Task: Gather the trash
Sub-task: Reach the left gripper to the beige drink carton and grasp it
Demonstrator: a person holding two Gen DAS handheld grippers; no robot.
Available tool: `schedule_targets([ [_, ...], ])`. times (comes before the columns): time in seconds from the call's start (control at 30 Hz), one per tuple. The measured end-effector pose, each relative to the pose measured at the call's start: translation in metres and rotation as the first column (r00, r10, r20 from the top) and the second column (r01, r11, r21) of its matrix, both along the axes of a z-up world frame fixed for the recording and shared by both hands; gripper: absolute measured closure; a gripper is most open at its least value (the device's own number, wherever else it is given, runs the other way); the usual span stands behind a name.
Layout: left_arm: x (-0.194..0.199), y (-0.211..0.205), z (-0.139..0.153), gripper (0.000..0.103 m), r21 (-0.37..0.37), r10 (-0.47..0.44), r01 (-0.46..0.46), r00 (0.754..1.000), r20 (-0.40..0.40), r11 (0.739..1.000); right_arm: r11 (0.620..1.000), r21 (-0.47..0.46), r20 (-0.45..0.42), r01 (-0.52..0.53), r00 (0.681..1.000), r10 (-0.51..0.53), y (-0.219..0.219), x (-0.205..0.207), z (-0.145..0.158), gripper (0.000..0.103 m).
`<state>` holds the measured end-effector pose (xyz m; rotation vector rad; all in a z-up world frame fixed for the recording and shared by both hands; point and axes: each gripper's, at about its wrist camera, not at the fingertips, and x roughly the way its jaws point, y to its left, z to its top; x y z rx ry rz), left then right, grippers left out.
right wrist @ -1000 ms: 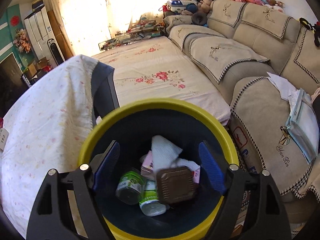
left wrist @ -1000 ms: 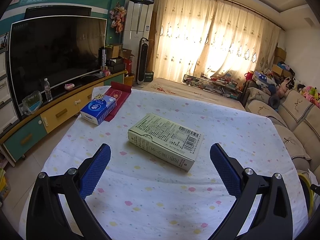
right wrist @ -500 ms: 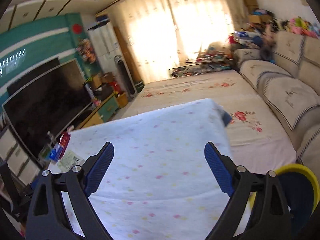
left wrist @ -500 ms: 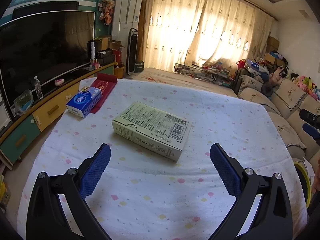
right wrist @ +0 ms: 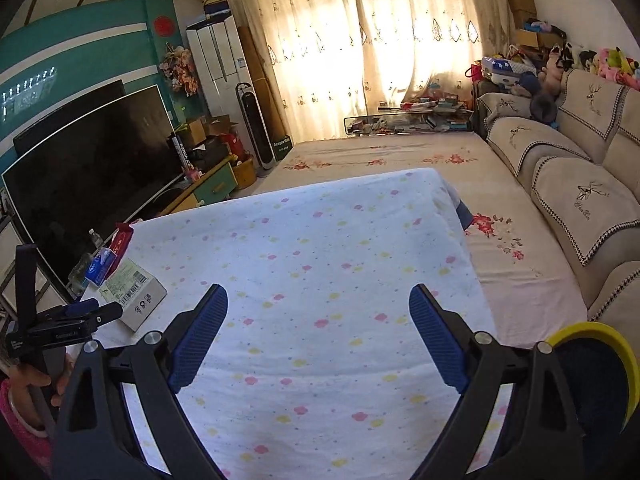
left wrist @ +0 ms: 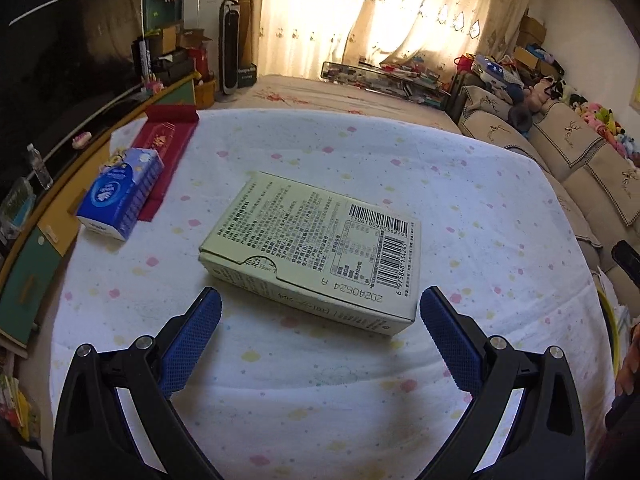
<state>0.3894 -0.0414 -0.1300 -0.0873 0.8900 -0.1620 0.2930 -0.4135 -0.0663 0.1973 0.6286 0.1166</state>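
My left gripper point(left wrist: 320, 316), fingers spread and empty, frames the box point(left wrist: 316, 252) at frame centre to grab it; my right gripper point(right wrist: 318, 320) hangs released over bare tablecloth point(right wrist: 340, 240).

The carton point(left wrist: 316, 252) lies mid-table point(left wrist: 460, 200), the tissue pack point(left wrist: 120, 196) to its left.

A blue tissue pack point(left wrist: 120, 196) sat at left of the frame, beside a red packet point(left wrist: 166, 148); the television point(right wrist: 92, 168) loomed upper left, sofa point(right wrist: 576, 184) along the right, curtains point(right wrist: 360, 40) glowing
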Motion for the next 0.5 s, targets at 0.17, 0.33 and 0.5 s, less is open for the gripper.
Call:
schedule_targets([
  [0.17,0.031,-0.002,-0.007,0.005,-0.025,-0.042,0.041,0.999,-0.011,0.999,1.000,0.002,0.002,-0.009,1.000,0.009,0.003,-0.003,0.000,0.015],
  [0.33,0.071,-0.016,0.002,0.005,-0.019,-0.107,0.108,0.994,0.018,0.994,1.000,0.013,-0.010,-0.011,1.000,0.011,0.003,-0.001,-0.002,0.015],
  [0.5,0.109,-0.049,0.012,0.005,-0.014,-0.189,0.189,0.982,-0.002,0.982,1.000,0.012,-0.020,-0.003,1.000,0.003,0.002,0.001,-0.006,0.015],
])
